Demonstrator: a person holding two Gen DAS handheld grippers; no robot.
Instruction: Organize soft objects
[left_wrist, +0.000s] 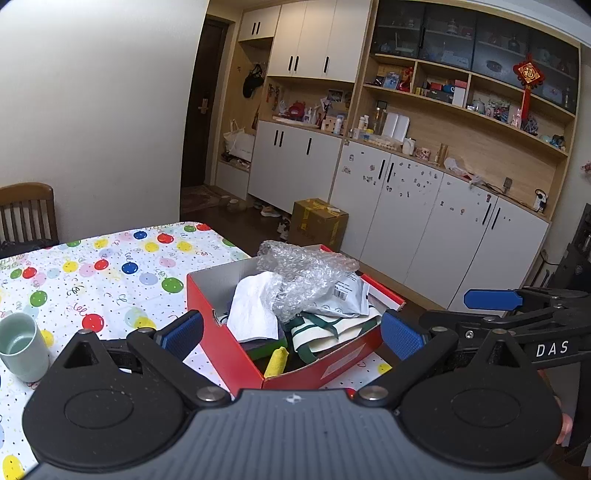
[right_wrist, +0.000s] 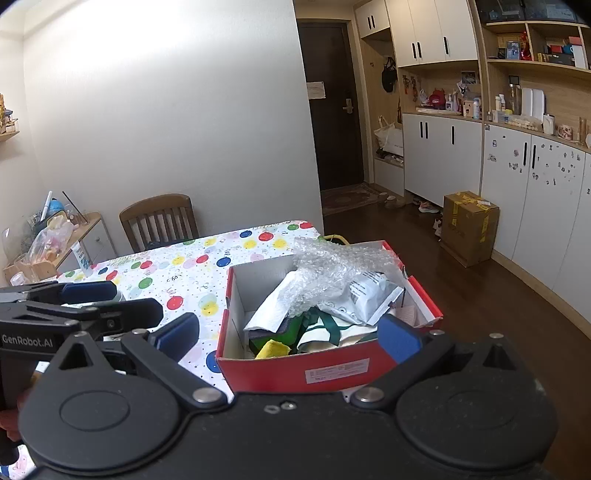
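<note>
A red cardboard box (left_wrist: 221, 332) (right_wrist: 332, 373) stands on the table with the balloon-print cloth (left_wrist: 110, 273) (right_wrist: 192, 273). It holds bubble wrap (left_wrist: 306, 277) (right_wrist: 332, 269), a white paper towel (left_wrist: 255, 310) (right_wrist: 273, 310), a grey mailer bag (left_wrist: 343, 299) (right_wrist: 369, 299), a green-striped cloth (left_wrist: 317, 332) (right_wrist: 325, 332) and a yellow sponge (left_wrist: 277, 362) (right_wrist: 271, 349). My left gripper (left_wrist: 291, 332) is open and empty, just before the box. My right gripper (right_wrist: 291, 334) is open and empty, also before the box. The right gripper shows in the left wrist view (left_wrist: 491, 314), the left one in the right wrist view (right_wrist: 88, 299).
A pale green cup (left_wrist: 22, 347) stands on the table at the left. A wooden chair (right_wrist: 159, 219) is behind the table. A brown carton (left_wrist: 319, 223) (right_wrist: 469, 225) sits on the floor by the white cabinets (left_wrist: 406, 214).
</note>
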